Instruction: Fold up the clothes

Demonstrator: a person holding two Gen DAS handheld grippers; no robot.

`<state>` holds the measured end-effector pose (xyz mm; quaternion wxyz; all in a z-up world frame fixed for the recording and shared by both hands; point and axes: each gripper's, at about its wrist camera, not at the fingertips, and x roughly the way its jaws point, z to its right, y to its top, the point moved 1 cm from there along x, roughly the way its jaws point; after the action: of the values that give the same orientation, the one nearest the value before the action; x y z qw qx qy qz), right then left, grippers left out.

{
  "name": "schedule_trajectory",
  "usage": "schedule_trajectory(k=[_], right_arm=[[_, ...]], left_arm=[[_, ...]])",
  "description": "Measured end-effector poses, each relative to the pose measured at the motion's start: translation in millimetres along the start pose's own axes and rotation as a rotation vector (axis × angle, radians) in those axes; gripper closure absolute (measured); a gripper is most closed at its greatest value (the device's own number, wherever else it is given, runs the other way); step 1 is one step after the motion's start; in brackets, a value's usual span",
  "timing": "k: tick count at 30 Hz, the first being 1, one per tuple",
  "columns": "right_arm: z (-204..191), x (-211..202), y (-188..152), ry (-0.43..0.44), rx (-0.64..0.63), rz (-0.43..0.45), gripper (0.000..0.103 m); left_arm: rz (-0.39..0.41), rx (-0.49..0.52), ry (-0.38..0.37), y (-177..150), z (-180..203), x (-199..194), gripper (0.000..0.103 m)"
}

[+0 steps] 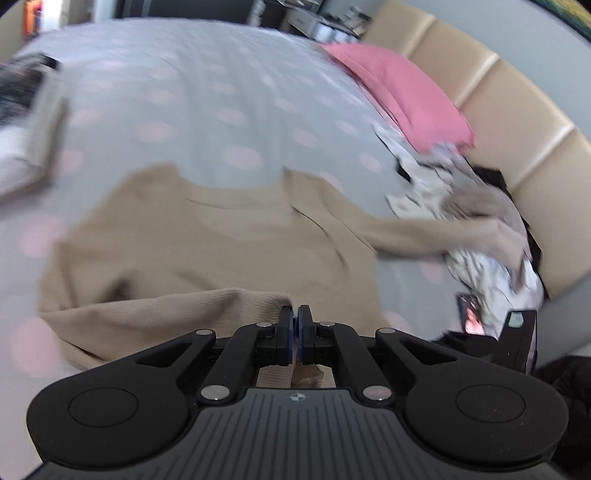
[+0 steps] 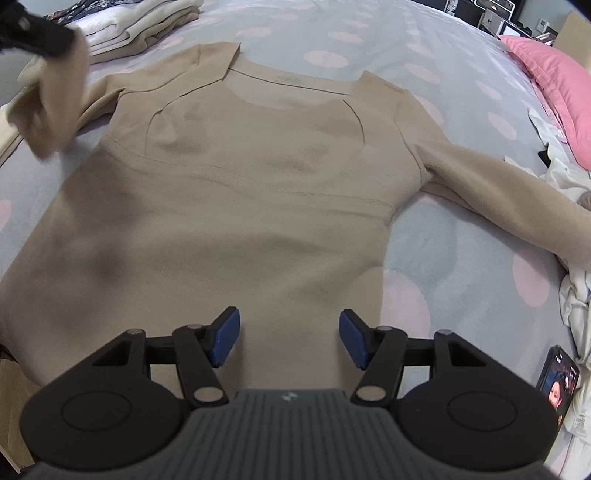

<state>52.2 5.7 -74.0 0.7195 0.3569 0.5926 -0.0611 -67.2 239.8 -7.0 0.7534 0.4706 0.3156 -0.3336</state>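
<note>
Garment: the beige top (image 2: pixel 229 192) lies face up on the bed (image 2: pixel 369 33), neckline away from the person, body spread flat.
Left sleeve: the left sleeve cuff (image 1: pixel 255 302) is lifted off the bed and hangs from the left hand-held gripper (image 1: pixel 295 319).
Left hand-held gripper: its jaws are pressed together and pinch the knit cuff; in the right wrist view it shows as a dark blurred shape at the upper left.
Right hand-held gripper: the right hand-held gripper (image 2: pixel 289 338) is spread and empty, and hovers above the lower part of the top.
Right sleeve: the right sleeve (image 2: pixel 509 195) lies stretched out toward the pile of loose clothes (image 2: pixel 576 295) and seems to touch it.
Risk of slip: only the cuff edge is pinched, so I judge that a quick pull could draw it out.
Risk of dragging: nothing presses the body down, so the pulled sleeve may shift or wrinkle the whole top.
Risk of tangle: the right sleeve may catch the pile when it is folded in.
Nearby thing: a phone (image 2: pixel 557 380) lies at the bed edge, near the hem, and could be pushed.
</note>
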Motion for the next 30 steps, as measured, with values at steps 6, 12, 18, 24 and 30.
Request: schedule_trajectory(k=[6,12,18,24,30], right_arm=[[7.3,2.4,-2.2,0.003,0.022,-0.004,0.040],[9.9,4.2,-1.8,0.008,0.043,0.005,0.040],[14.6,-2.3,3.9,0.008,0.104,0.075,0.027],[21.2,-6.1,4.9,-0.032,0.166,0.139,0.026],[28.2,-8.0,10.8,-0.015,0.208,0.154,0.024]], left_arm=[[-0.094,0.042,-0.048,-18.1,19.1,50.9,0.102],[-0.081,0.110,0.033,-23.9,21.2,54.0,0.069],[0.044,0.183,0.216,-30.9,18.7,42.5,0.054],[0.159,0.105,0.292,-45.1,-4.6,27.0,0.054],[0.178,0.073,0.325,-61.2,-32.8,8.9,0.054]])
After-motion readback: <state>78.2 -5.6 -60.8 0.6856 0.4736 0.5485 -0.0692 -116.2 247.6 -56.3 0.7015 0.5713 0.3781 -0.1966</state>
